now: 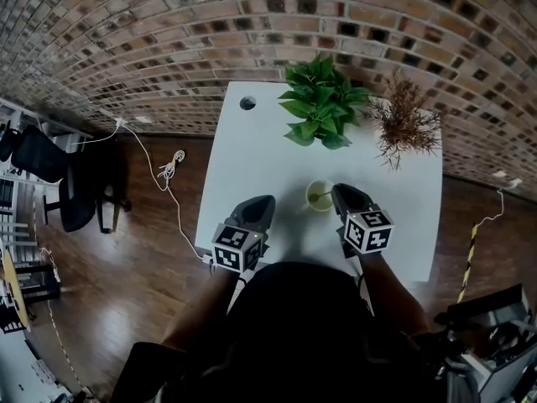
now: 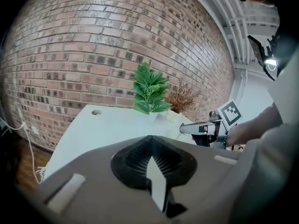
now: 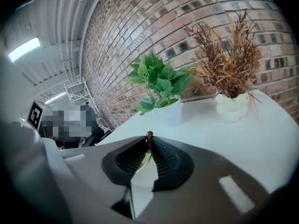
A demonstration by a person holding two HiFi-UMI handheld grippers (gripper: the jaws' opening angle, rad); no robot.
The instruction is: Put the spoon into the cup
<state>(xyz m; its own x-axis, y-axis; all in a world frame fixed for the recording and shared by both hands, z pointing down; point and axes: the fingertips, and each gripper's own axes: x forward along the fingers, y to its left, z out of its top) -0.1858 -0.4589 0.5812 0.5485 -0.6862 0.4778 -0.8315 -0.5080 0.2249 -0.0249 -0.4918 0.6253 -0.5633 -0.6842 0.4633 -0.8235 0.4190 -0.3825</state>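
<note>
A pale cup (image 1: 319,196) stands on the white table (image 1: 252,158) near its front middle, and a thin spoon leans inside it. My right gripper (image 1: 338,191) is just right of the cup, its tips at the rim. In the right gripper view the spoon's brown handle end (image 3: 149,136) sticks up between the tips of the right gripper (image 3: 149,143), which pinch it; the cup's yellowish inside (image 3: 145,161) shows below. My left gripper (image 1: 263,201) rests left of the cup, apart from it. In the left gripper view its jaws (image 2: 152,139) meet with nothing between them.
A green potted plant (image 1: 323,103) and a dried brown plant (image 1: 407,128) in a white pot stand at the table's far side. There is a round cable hole (image 1: 247,103) at the far left corner. A black chair (image 1: 59,175) and a white cable (image 1: 168,170) are on the wooden floor to the left.
</note>
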